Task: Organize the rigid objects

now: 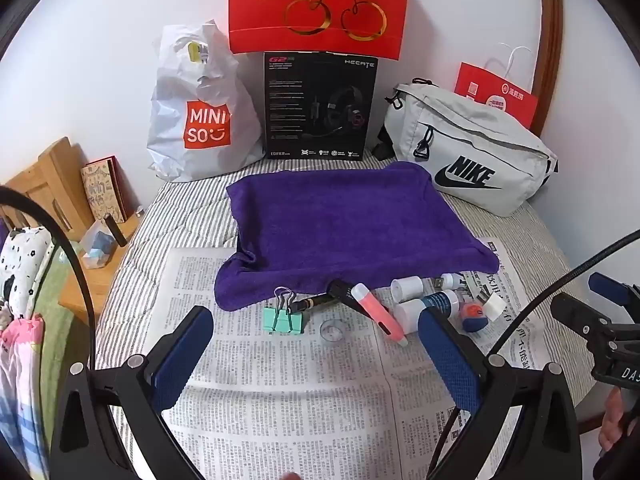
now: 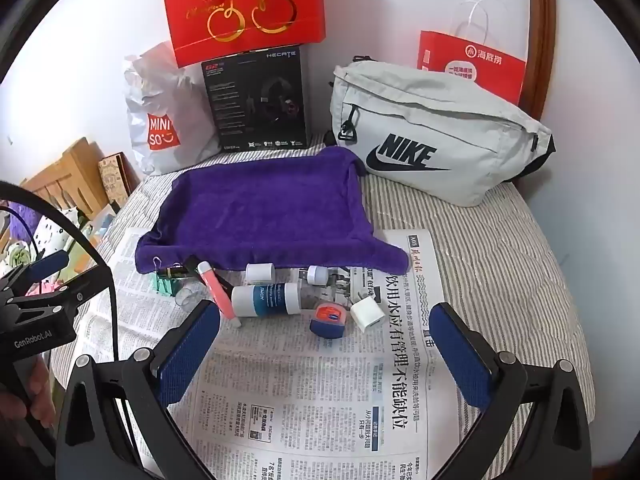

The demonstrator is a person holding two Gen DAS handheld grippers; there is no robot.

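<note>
Both tools hang over a bed spread with newspaper [image 2: 304,392], and the purple towel [image 2: 260,216] lying across the far half of that paper is the handiest marker. Along the towel's near edge, going left to right: a mint-green binder clip [image 1: 283,317] sits just in front of its left corner, with a dark pen-like stick [image 1: 316,303] poking out from under the hem beside it. Next comes a small clear cap [image 1: 331,330], then an orange-pink highlighter [image 2: 219,292] angled away from the towel. Right of that lie 2 white caps [image 2: 260,273] close to the hem, a white-and-blue bottle [image 2: 266,299] on its side a little nearer, a small blue tin with an orange lid [image 2: 327,320], and a white charger cube [image 2: 368,313]. Behind the towel stand a Miniso bag [image 1: 200,120], a black headset box [image 1: 320,106] and a grey Nike bag [image 2: 436,140].

The left tool [image 1: 316,360] has its blue pads spread wide apart, nothing between them. The right tool [image 2: 324,356] is likewise fully spread and empty.
</note>
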